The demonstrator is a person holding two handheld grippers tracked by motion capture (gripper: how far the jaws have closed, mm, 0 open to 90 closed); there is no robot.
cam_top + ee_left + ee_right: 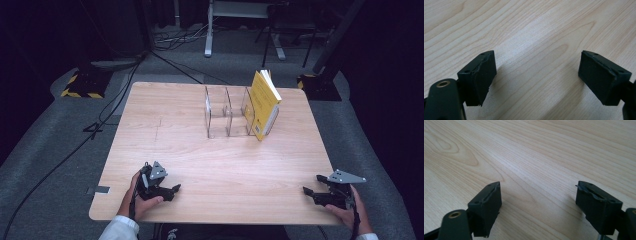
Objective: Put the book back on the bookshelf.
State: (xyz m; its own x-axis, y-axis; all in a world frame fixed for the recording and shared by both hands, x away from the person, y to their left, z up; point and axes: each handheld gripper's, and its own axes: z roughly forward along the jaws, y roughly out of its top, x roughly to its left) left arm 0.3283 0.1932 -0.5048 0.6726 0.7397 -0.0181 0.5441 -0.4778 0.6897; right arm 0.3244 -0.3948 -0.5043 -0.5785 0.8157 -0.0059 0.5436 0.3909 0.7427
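1. As seen from the high view: wooden counter (165,130), pale and wide, largest thing present, ringed by grey carpet (45,150) with black cables (65,150) trailing across.
2. Toward the far right of that counter: clear acrylic rack (227,112) of upright dividers, standing well apart from both hands.
3. Leaned against the rack's right end: yellow book (264,105), tilted, spine side down, lower edge resting on the wood.
4. Near the front left edge: left claw (176,189), gripped in a hand with a white sleeve, grey three-cornered plate on top, tips pointed toward the middle; seen in the left gripper view (537,75) with pads spread wide, bare wood grain between, nothing held.
5. Near the front right edge: right claw (307,192), likewise hand-held, tips pointed inward toward the other; seen in the right gripper view (539,202) standing wide apart as well, empty, low over the wood, far from book and rack.
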